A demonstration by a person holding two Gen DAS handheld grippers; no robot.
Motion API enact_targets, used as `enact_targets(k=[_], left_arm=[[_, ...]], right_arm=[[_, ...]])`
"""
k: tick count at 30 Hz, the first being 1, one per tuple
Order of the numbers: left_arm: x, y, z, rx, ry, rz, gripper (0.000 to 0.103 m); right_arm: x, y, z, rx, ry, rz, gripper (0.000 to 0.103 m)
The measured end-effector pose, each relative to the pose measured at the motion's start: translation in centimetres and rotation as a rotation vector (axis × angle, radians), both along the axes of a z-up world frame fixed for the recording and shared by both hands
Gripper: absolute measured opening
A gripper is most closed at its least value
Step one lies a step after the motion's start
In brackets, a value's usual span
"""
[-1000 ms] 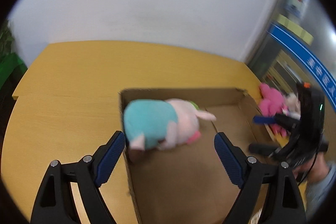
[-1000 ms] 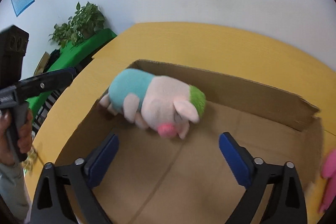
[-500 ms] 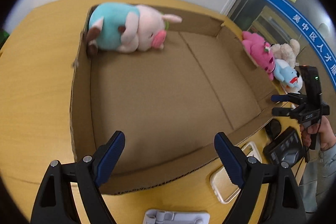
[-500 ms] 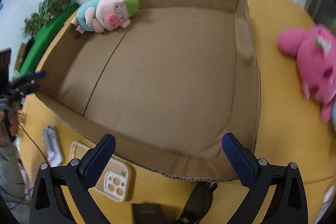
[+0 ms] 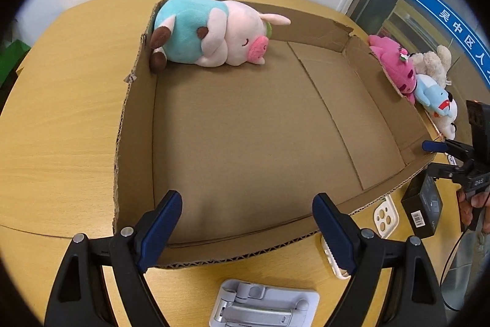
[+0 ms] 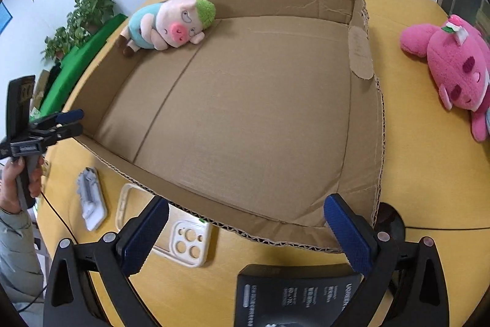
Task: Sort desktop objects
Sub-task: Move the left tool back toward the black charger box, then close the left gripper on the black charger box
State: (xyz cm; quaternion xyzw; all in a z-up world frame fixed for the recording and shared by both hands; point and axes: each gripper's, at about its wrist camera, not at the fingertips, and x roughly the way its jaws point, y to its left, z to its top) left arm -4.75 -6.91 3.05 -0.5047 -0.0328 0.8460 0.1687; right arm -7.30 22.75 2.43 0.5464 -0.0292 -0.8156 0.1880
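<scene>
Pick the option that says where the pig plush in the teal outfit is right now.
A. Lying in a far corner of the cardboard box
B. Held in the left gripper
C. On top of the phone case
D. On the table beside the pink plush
A: the pig plush lies on the cardboard box floor against its far corner, and both grippers are open and empty.

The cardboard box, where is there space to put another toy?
Most of the shallow brown cardboard box floor is bare, from its near wall up to the pink-and-teal pig plush lying in the far left corner. Outside, the yellow wooden table left of the box is bare too. The near edge is crowded: white phone case, grey folding stand, black packaged box.
</scene>
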Motion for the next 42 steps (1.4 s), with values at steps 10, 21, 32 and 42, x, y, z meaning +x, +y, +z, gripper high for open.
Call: enact_targets(k=[10, 21, 32, 42], left_arm=[[8.3, 0.8, 8.0, 0.091, 0.287, -0.052, 0.090], [14.5, 6.9, 4.0, 0.194, 0.271, -0.071, 0.090], [12.5, 14.2, 1.9, 0.284, 0.172, -0.309, 0.090], [4.9, 25.3, -4.8, 0.283, -0.088, -0.479, 0.085]], right_arm=[[7.5, 3.2, 6.9, -0.071, 0.291, -0.036, 0.103], [11.6, 6.2, -3.4, -0.021, 0.118, -0.067, 0.103], [13.8, 3.0, -2.4, -0.001, 0.215, 0.086, 0.103], [12.1, 4.7, -4.2, -0.026, 0.230, 0.014, 0.103]])
